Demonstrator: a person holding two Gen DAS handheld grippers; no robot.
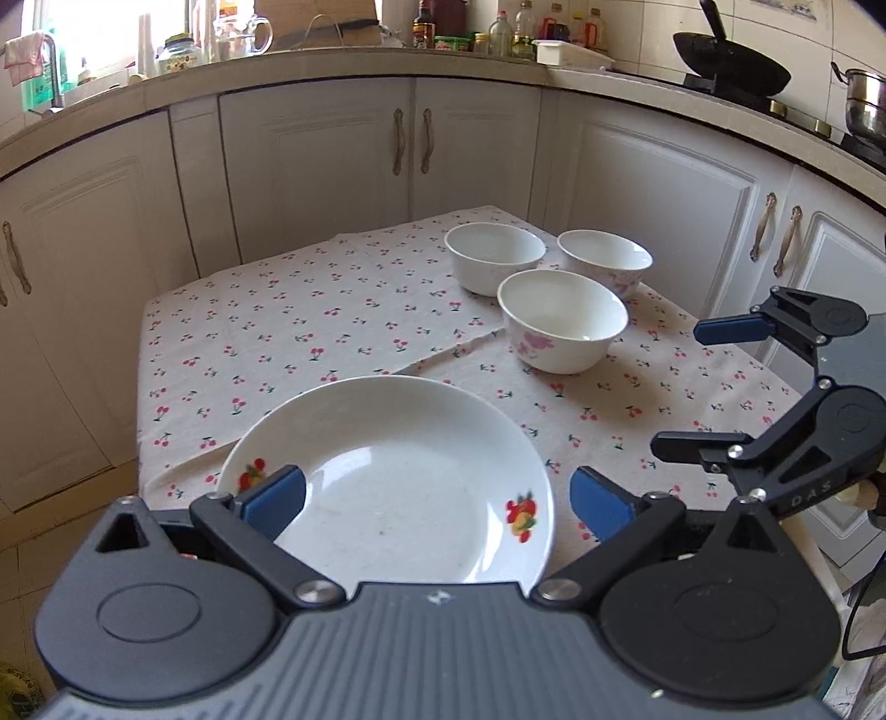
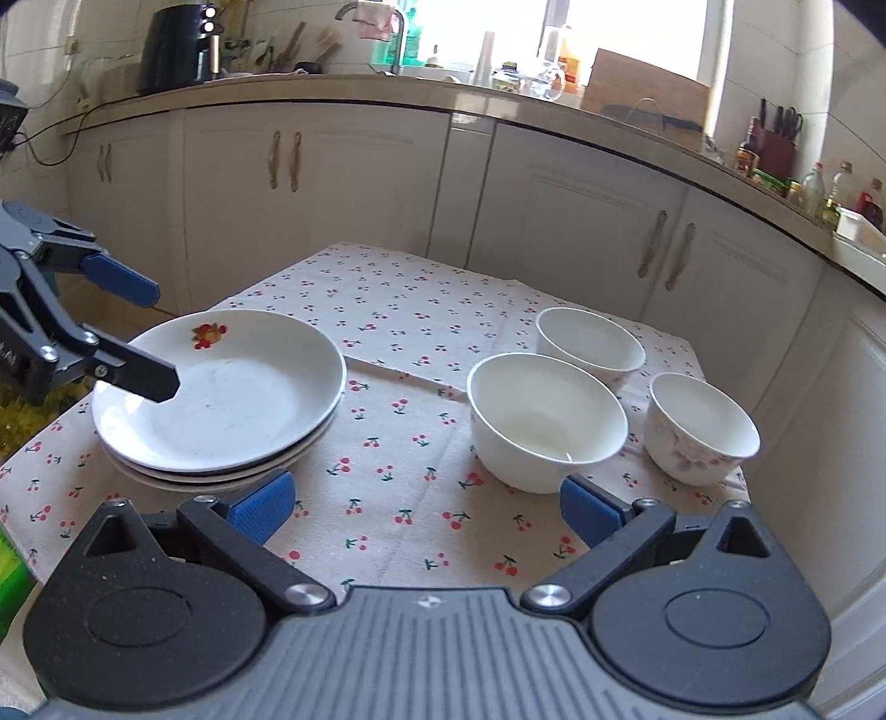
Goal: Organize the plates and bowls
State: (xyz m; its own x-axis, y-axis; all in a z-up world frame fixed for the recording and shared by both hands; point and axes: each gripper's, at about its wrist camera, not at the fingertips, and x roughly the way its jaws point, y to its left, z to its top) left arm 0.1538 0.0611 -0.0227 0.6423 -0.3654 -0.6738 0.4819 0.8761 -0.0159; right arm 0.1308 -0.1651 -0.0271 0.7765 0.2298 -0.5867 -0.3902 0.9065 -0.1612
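A stack of white plates [image 2: 221, 410] with fruit prints sits at the table's near left; the top plate [image 1: 398, 482] fills the left wrist view. My left gripper [image 1: 437, 498] is open and hovers over the plate, holding nothing; it also shows in the right wrist view [image 2: 149, 338]. Three white bowls stand apart on the right: a plain one [image 2: 545, 421], one behind it [image 2: 590, 343], and a pink-flowered one [image 2: 700, 429]. My right gripper [image 2: 426, 509] is open and empty, above the cloth in front of the plain bowl; it also shows in the left wrist view [image 1: 703, 387].
The small table [image 2: 387, 310] has a cherry-print cloth and stands among white kitchen cabinets [image 1: 315, 160]. The counter holds bottles [image 1: 509, 33], a wok [image 1: 731, 66] and a pot [image 1: 864, 105]. A green box [image 2: 11, 570] sits at the table's near left edge.
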